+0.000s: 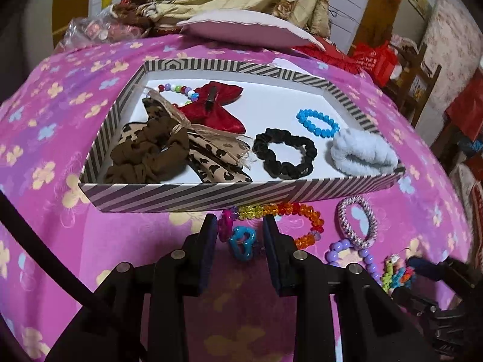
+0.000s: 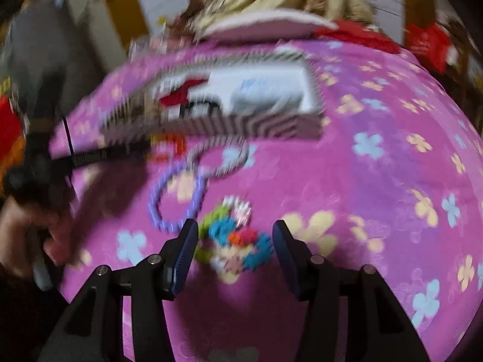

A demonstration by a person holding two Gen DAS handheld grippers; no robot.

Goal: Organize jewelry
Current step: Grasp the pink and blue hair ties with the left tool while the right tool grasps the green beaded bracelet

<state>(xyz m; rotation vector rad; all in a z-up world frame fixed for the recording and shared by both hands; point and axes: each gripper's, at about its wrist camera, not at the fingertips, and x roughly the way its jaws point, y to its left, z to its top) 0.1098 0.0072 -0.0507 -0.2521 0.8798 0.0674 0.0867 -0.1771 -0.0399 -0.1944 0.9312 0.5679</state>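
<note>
While the left gripper [image 1: 240, 226] is hovering at the bottom centre of its view with its jaws parted, a blue heart-shaped charm [image 1: 241, 242] on a pink and rainbow bead bracelet [image 1: 282, 214] is lying between the fingers, on the purple floral cloth [image 1: 45, 138]. Nothing is clamped yet. Judging by looks, the bracelet is light, loose and slippery, strung on elastic, so it will probably sag and slide; closing across the strand of beads, not on the hard charm, seems the safer hold.

Low in the blurred right wrist view, the right gripper [image 2: 235, 235] is also standing wide apart around a multicoloured fuzzy bracelet [image 2: 238, 241], which is resting on the cloth between the pads; whether a pad is touching it I cannot tell. It looks soft and squashy, so it should be forgiving of a firm pinch anywhere on its ring.

Just beyond, right of centre in the left view, a purple bead bracelet [image 1: 354, 253] and a pink woven hair tie [image 1: 357, 221] are lying close together, seemingly overlapping, and may drag one another if lifted.

Farther up, filling mid-frame, the striped hexagonal box [image 1: 193, 197] is already holding a brown scrunchie [image 1: 145, 154], a red bow [image 1: 215, 107], a black scrunchie [image 1: 285, 154], a blue bead bracelet [image 1: 317, 123] and a pale fluffy band [image 1: 362, 154].
</note>
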